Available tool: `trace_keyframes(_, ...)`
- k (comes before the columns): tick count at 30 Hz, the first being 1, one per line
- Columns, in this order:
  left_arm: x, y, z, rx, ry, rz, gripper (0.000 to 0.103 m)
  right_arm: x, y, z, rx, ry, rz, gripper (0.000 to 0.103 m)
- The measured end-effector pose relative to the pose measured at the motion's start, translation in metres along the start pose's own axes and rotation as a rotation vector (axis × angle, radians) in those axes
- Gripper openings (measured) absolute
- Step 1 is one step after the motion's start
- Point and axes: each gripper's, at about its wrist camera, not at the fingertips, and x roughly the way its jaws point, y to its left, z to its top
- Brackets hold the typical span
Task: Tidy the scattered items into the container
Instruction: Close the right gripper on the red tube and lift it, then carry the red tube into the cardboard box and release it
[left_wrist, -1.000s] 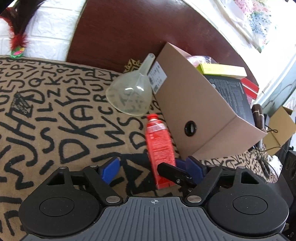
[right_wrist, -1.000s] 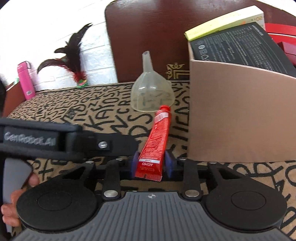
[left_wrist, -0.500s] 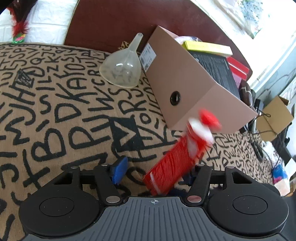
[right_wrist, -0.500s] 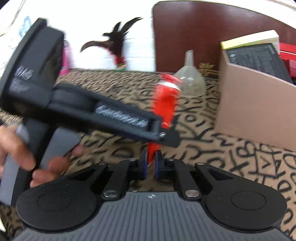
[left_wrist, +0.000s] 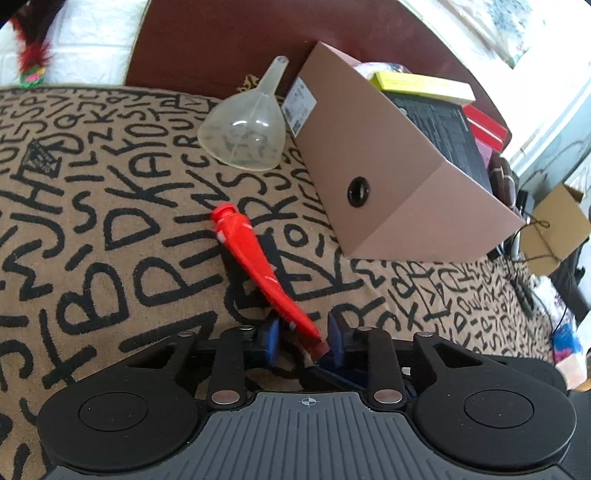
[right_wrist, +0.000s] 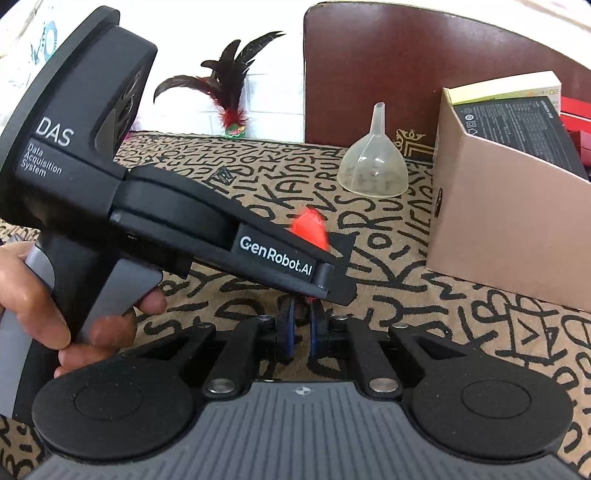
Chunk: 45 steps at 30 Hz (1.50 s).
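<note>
A red tube (left_wrist: 258, 266) hangs in the air between both grippers above the lettered cloth. My right gripper (right_wrist: 300, 325) is shut on the tube's flat end; only the tube's top (right_wrist: 310, 230) shows above the left device's body (right_wrist: 207, 229). My left gripper (left_wrist: 304, 339) has its blue pads a little apart around the same end of the tube, and whether they press it is unclear. A clear plastic funnel (left_wrist: 245, 136) lies beside the tan cardboard box (left_wrist: 391, 177), which holds several books and packs.
The lettered cloth (left_wrist: 92, 221) covers the surface. A dark brown headboard (right_wrist: 388, 62) stands behind. A feather toy (right_wrist: 229, 85) leans at the white wall. A small open carton (left_wrist: 554, 229) and cables lie on the floor at right.
The right gripper lifted the tube off the cloth and swung it left. The left gripper's pads closed in around the tube's flat end. The left device now fills the right view.
</note>
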Motion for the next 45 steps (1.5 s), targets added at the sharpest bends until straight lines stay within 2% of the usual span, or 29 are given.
trace_keyframes(2,-0.001,0.003,0.003,-0.017,-0.003,0.002,0.043,0.004,0.0,0.001,-0.007,0.001,-0.007,0.01)
trace_keyframes(6,0.0,0.01,0.011,-0.087,-0.013,-0.018,0.057,0.009,-0.002,0.002,-0.004,-0.007,-0.016,0.01)
trace_keyframes(9,0.003,0.009,0.016,-0.083,-0.028,-0.001,0.061,0.014,-0.004,0.004,-0.004,-0.009,-0.025,0.01)
trace_keyframes(10,0.004,0.009,0.018,-0.08,-0.023,0.0,0.058,0.016,-0.004,0.005,-0.007,-0.009,-0.027,0.01)
trace_keyframes(11,0.006,0.009,0.019,-0.074,-0.017,0.005,0.053,0.018,-0.004,0.006,-0.013,-0.011,-0.029,0.01)
trace_keyframes(12,0.007,0.009,0.02,-0.067,-0.011,0.014,0.043,0.019,-0.003,0.006,-0.02,-0.013,-0.032,0.01)
trace_keyframes(13,0.009,0.009,0.02,-0.062,-0.003,0.02,0.041,0.021,-0.003,0.007,-0.027,-0.016,-0.037,0.01)
trace_keyframes(16,0.011,0.013,0.023,-0.08,0.004,0.012,0.04,0.028,-0.002,0.01,-0.046,-0.02,-0.057,0.018)
trace_keyframes(18,0.011,0.017,0.025,-0.102,0.006,-0.007,0.05,0.032,-0.002,0.012,-0.052,-0.021,-0.061,0.02)
trace_keyframes(19,0.012,0.018,0.026,-0.11,0.005,-0.018,0.051,0.034,-0.002,0.013,-0.056,-0.023,-0.063,0.02)
trace_keyframes(20,0.013,0.018,0.028,-0.112,0.006,-0.017,0.05,0.036,-0.002,0.013,-0.061,-0.023,-0.066,0.02)
trace_keyframes(21,0.015,0.018,0.029,-0.103,0.009,-0.01,0.044,0.038,-0.003,0.014,-0.066,-0.021,-0.065,0.02)
trace_keyframes(24,0.016,0.012,0.029,-0.059,0.019,0.019,0.033,0.04,-0.006,0.014,-0.052,-0.017,-0.054,0.012)
trace_keyframes(26,0.013,0.008,0.027,-0.053,0.024,0.024,0.029,0.037,-0.01,0.014,-0.03,-0.015,-0.041,0.011)
trace_keyframes(32,-0.009,-0.02,0.023,-0.031,-0.01,0.018,0.028,0.011,-0.014,0.01,-0.006,-0.045,-0.031,0.011)
trace_keyframes(40,-0.046,-0.09,0.031,0.08,-0.115,-0.025,0.027,-0.063,-0.027,0.016,-0.001,-0.191,-0.091,0.011)
trace_keyframes(45,-0.046,-0.135,0.041,0.135,-0.127,-0.065,0.028,-0.103,-0.045,0.02,-0.003,-0.26,-0.151,0.011)
